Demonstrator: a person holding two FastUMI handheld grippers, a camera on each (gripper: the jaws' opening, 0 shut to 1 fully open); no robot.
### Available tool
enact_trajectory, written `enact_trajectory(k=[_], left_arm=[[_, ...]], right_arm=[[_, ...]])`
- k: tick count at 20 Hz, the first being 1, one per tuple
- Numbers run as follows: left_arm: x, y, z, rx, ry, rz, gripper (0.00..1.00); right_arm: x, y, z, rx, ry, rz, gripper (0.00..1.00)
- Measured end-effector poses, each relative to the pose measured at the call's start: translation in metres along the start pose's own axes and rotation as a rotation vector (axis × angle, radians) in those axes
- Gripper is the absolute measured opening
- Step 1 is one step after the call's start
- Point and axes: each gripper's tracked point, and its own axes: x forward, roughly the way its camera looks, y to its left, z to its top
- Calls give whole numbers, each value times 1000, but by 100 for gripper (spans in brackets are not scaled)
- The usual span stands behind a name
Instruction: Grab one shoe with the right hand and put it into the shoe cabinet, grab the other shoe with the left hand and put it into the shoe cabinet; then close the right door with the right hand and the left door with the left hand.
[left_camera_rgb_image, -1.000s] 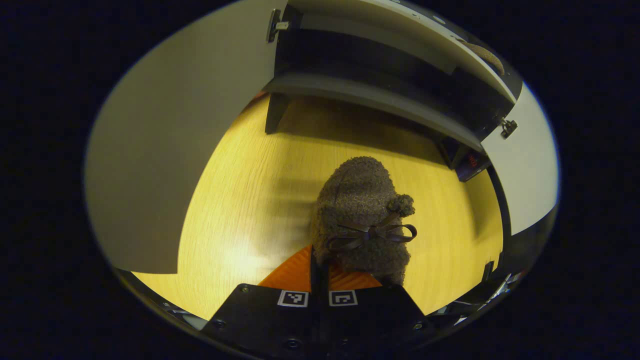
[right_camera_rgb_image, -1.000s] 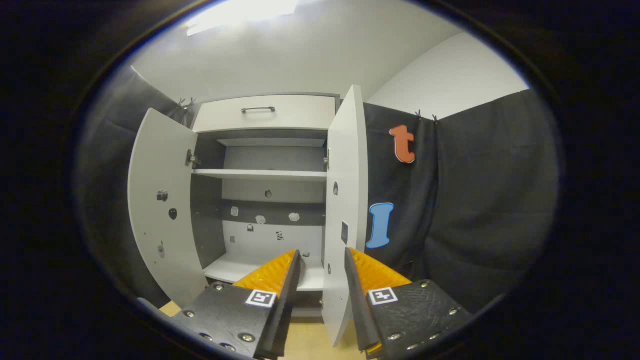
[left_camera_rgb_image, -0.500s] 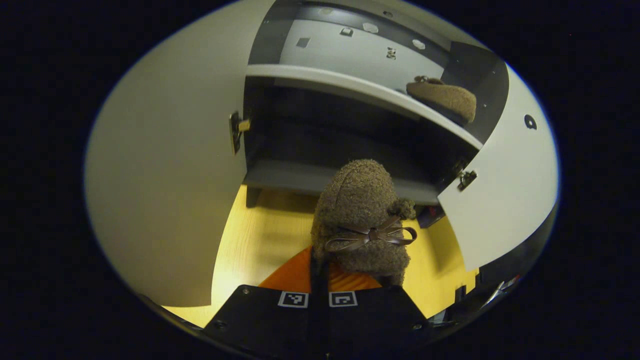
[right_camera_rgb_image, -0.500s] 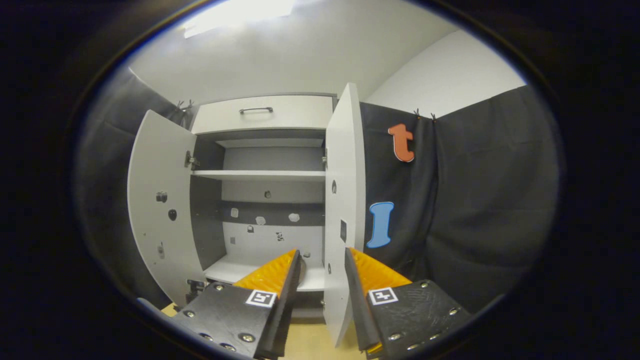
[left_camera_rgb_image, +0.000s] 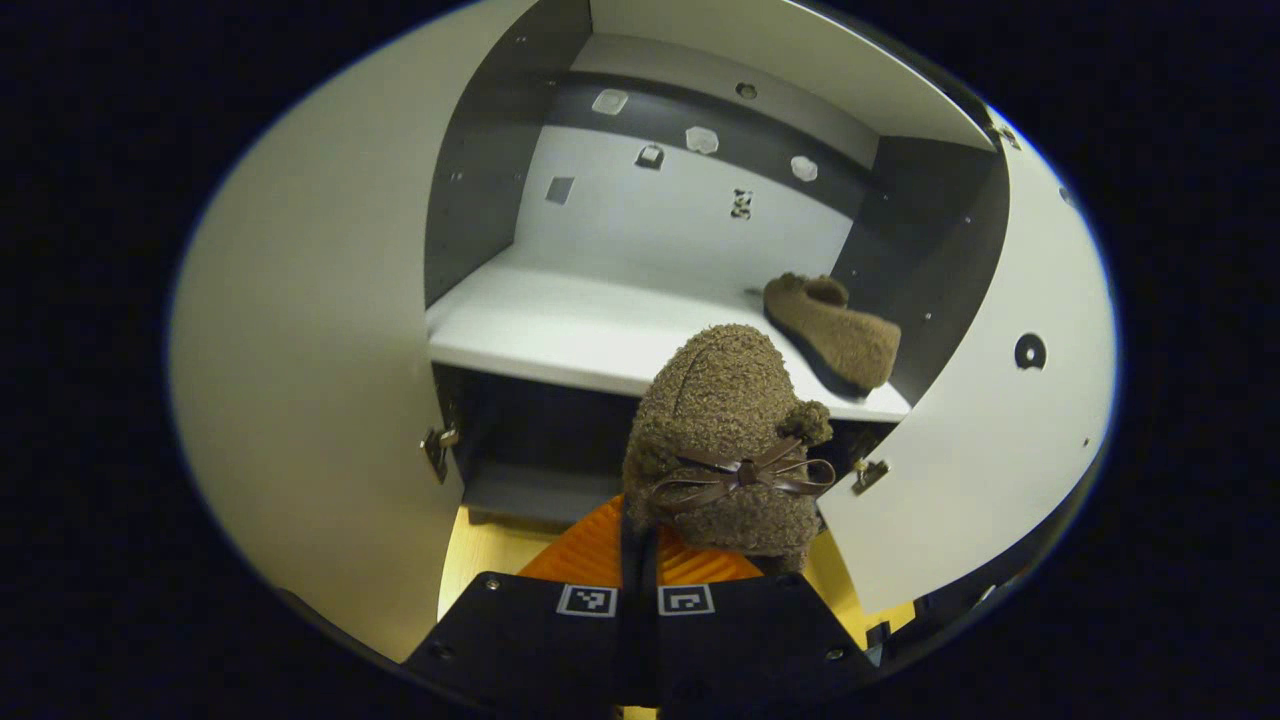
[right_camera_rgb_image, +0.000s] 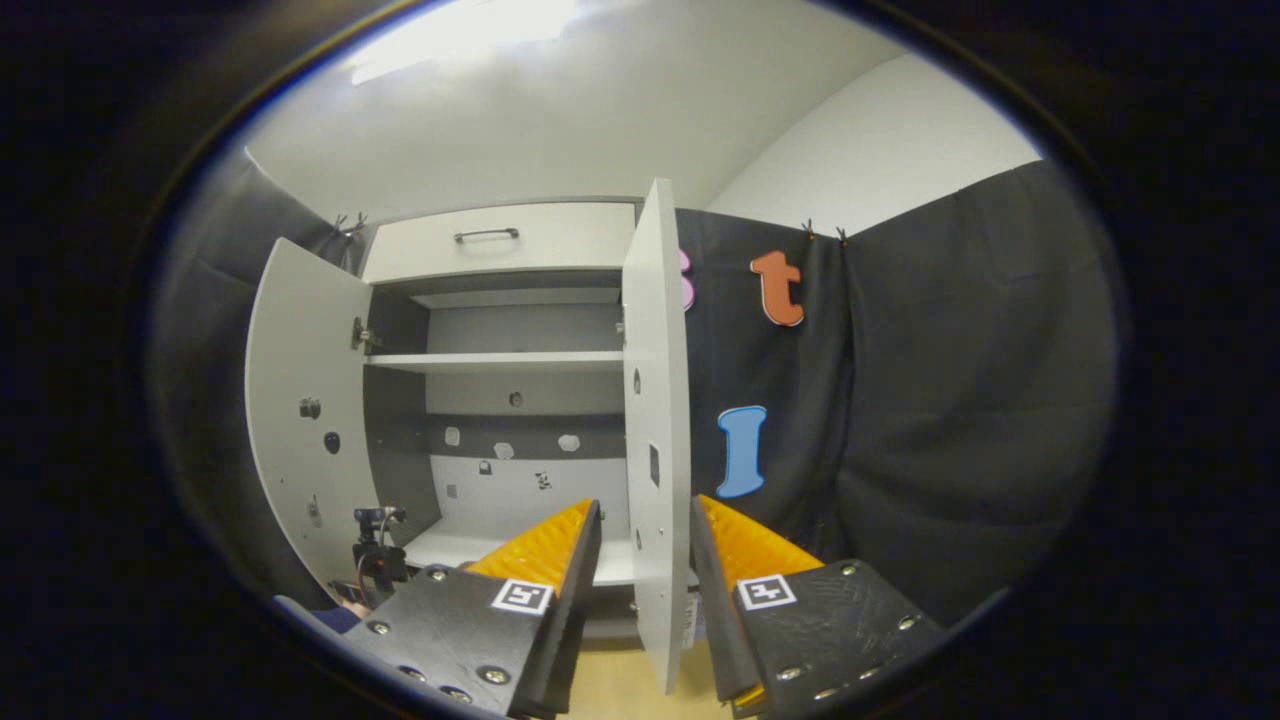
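- The left gripper (left_camera_rgb_image: 640, 545), its orange fingers (left_camera_rgb_image: 585, 550) pinched narrow on the heel end of a fuzzy brown shoe (left_camera_rgb_image: 725, 430) with a ribbon bow, has lifted from floor level in the past second to face the white lower shelf (left_camera_rgb_image: 560, 330) of the shoe cabinet (left_camera_rgb_image: 480, 180).
- That rise puts the carried shoe level with the shelf edge, its toe pointing into the opening; the second placement looks close but is not yet done.
- The other shoe (left_camera_rgb_image: 830, 330) already lies on the same shelf, toward the right wall, well apart from the held one, so the free space is to the left.
- The left door (left_camera_rgb_image: 300, 380) and right door (left_camera_rgb_image: 990, 430) both stand open on either side of the opening.
- The right gripper (right_camera_rgb_image: 640, 570) hangs back with its fingers (right_camera_rgb_image: 545, 545) parted and empty, the edge of the right door (right_camera_rgb_image: 655, 420) showing between them farther off; it has drifted slightly sideways, seemingly lining up for the closing push.
- From there, the left gripper's camera (right_camera_rgb_image: 378, 555) is just visible near the shelf.
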Motion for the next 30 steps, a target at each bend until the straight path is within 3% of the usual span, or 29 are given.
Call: enact_trajectory(k=[5,19,30], left_arm=[[25,-5,51,5,-51,-2,1],[100,18,175,68,-151,150,1],[171,16,196,112,-115,203,1]], right_arm=[[-2,-11,-7,19,-2,-29,50],[-20,-44,-81,15,100,-118,53],[-31,-101,-100,60,103,-333,53]])
